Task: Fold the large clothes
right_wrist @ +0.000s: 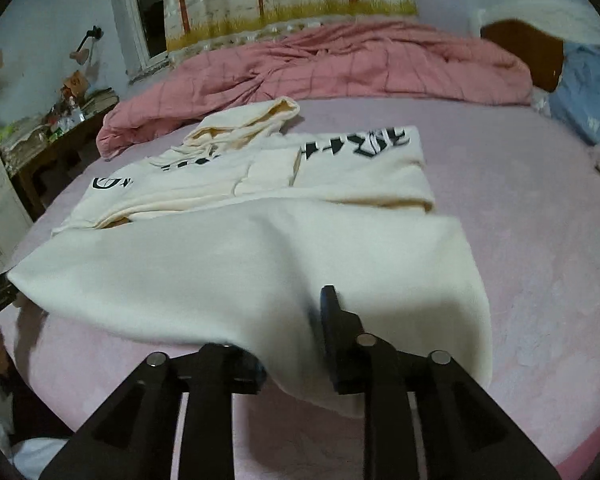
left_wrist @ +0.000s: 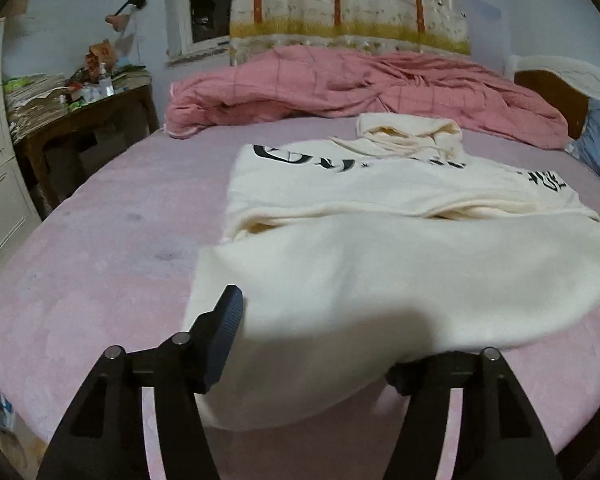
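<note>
Biggest risk we see: the hem flap slides back off the fold as we pull away, since the fleece is bulky. The hoodie (left_wrist: 380, 200) lies on the bed (left_wrist: 100, 260), its near edge draped between both left tongs (left_wrist: 320, 344) and right tongs (right_wrist: 292, 340), both released.

Black print on cream hoodie (right_wrist: 260, 184), too distorted to read

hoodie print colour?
Black lettering on the cream hoodie; clearest in the right wrist view.
</note>
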Demonstrator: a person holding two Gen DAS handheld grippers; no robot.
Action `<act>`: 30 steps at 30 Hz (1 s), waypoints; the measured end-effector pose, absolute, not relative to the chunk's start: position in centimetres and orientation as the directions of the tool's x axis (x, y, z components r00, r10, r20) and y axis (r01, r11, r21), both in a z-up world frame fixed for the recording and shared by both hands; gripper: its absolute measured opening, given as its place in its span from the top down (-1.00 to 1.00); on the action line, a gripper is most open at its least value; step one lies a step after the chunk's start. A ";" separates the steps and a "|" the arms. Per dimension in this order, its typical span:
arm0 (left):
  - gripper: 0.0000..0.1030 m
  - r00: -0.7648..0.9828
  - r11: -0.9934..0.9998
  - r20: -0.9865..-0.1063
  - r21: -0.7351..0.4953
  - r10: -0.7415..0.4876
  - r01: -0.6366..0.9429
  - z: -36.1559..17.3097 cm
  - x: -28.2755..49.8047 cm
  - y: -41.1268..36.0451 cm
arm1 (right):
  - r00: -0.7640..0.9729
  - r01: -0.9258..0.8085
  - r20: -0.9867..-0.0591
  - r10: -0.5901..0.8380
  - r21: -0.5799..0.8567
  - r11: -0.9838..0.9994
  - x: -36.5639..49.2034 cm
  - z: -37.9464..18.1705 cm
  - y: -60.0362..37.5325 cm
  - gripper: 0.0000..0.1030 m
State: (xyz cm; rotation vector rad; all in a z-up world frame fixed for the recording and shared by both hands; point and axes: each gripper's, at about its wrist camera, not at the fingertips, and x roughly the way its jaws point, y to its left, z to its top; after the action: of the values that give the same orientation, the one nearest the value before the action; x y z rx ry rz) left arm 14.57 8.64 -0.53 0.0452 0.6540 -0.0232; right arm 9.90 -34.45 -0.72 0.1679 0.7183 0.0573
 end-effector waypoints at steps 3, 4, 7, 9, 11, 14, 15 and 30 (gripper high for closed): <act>-0.18 0.801 0.998 -0.599 0.045 -0.013 0.050 -0.5 14.6 8.7 | 0.768 -0.005 -0.637 0.069 0.102 0.995 9.0 -1.1 -34.3 0.33; -0.19 0.805 0.996 -0.593 0.067 -0.002 0.052 -0.5 14.5 8.6 | 0.771 -0.007 -0.635 0.054 0.076 0.997 8.9 -1.1 -34.4 0.29; -0.28 0.812 0.990 -0.583 0.134 0.036 0.052 -1.2 13.7 8.3 | 0.787 -0.009 -0.617 0.023 0.027 1.000 7.4 -1.5 -35.0 0.16; -0.42 0.810 0.985 -0.582 0.172 0.078 0.028 -2.1 13.3 8.2 | 0.787 -0.020 -0.616 0.036 0.033 0.999 7.3 -1.7 -35.4 0.16; -0.46 0.809 0.978 -0.576 0.207 0.115 0.009 -3.1 13.1 8.3 | 0.792 -0.022 -0.611 0.011 -0.010 1.000 7.2 -1.8 -35.2 0.16; -0.38 0.810 0.978 -0.575 0.210 0.116 0.009 -3.9 12.9 8.5 | 0.804 -0.001 -0.583 -0.113 -0.192 0.981 7.0 -2.5 -33.2 0.16; -0.22 0.817 0.979 -0.568 0.204 0.103 0.018 -3.9 12.9 8.5 | 0.801 0.005 -0.578 -0.156 -0.253 0.967 7.0 -3.0 -32.5 0.16; 0.80 0.877 0.984 -0.480 0.165 0.023 0.065 5.5 18.2 6.6 | 0.893 0.074 -0.399 -0.210 -0.331 0.941 10.9 5.6 -30.9 0.78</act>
State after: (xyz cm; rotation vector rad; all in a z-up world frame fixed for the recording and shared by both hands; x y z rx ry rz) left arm 18.18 6.60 5.52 0.1784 0.5017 -0.0218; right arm 10.89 -30.85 5.61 -0.3146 0.4449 -0.1497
